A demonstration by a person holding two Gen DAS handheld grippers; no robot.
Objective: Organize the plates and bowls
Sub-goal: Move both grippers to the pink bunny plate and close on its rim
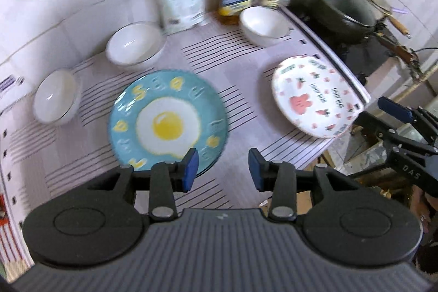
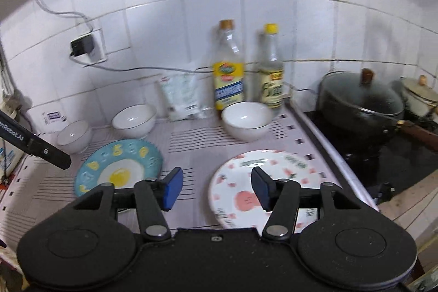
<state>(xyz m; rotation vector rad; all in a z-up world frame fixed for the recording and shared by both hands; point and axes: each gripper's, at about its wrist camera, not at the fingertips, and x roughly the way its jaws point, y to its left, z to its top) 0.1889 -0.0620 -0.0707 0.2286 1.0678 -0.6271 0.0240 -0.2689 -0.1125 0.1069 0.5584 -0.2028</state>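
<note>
A blue plate with a fried-egg print (image 1: 168, 121) (image 2: 119, 167) lies mid-counter. A white plate with pink prints (image 1: 317, 96) (image 2: 262, 185) lies to its right near the counter edge. Three white bowls stand behind: small left (image 1: 56, 96) (image 2: 74, 136), middle (image 1: 135, 43) (image 2: 134, 121), right (image 1: 264, 25) (image 2: 246, 121). My left gripper (image 1: 223, 168) is open and empty, above the blue plate's near right edge. My right gripper (image 2: 216, 188) is open and empty, above the pink plate's left part; it also shows in the left wrist view (image 1: 399, 116).
Two bottles (image 2: 228, 67) (image 2: 271, 67) and a white packet (image 2: 182, 96) stand against the tiled wall. A stove with a lidded dark pan (image 2: 361, 103) and a pot (image 2: 420, 92) is at the right. A plug and cable (image 2: 82, 45) hang on the wall.
</note>
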